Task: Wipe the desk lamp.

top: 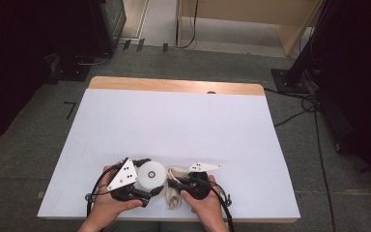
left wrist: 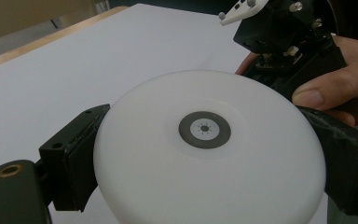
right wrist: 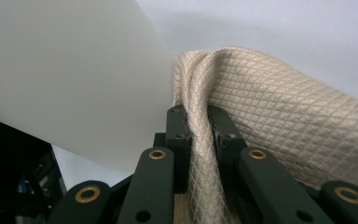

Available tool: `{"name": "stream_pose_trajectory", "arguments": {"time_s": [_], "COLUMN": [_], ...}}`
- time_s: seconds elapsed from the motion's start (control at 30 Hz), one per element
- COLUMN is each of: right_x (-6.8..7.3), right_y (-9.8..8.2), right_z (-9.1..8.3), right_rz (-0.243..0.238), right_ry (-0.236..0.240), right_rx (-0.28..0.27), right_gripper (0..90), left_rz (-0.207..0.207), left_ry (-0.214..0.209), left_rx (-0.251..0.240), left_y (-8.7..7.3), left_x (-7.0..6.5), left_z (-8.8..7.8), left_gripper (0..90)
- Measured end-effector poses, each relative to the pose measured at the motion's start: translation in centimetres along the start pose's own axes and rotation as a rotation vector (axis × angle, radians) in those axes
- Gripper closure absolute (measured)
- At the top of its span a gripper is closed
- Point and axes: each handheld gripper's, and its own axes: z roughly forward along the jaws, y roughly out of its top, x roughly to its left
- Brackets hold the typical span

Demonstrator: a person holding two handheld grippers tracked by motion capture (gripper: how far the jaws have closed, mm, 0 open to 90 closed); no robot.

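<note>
Left gripper (left wrist: 205, 154): I clamp the white round container (left wrist: 209, 149), lower centre, steadying it.
Right gripper (right wrist: 199, 126): I pinch the beige cloth (right wrist: 279, 107) tight, ready to wipe.

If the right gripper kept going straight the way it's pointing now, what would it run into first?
Most likely the white round object. The right gripper has its fingers shut on a beige quilted cloth, and that cloth already bunches close beside the white surface just ahead. Whether they touch is unclear.
</note>
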Motion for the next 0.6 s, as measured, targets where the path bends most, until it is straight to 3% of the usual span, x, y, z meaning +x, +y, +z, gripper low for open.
{"name": "stream_pose_trajectory", "arguments": {"time_s": [0.17,0.43,0.6], "right_x": [0.5,2.6,3.6], "right_y": [0.4,3.2,4.2], "right_z": [-0.5,-3.1,-4.5], "right_rz": [-0.005,-0.063,-0.097], "right_ry": [0.000,0.046,0.065], "right_rx": [-0.019,-0.165,-0.220], "right_gripper": [81.2,81.3,81.2], "left_rz": [0.005,0.001,-0.001], "left_ry": [-0.004,0.015,0.018], "left_rx": [0.005,-0.008,-0.001], "left_y": [0.0,-0.3,-0.2], "left_x": [0.0,-0.3,-0.4], "left_z": [0.0,-0.3,-0.3], "left_gripper": [9.0,9.0,9.0]}}
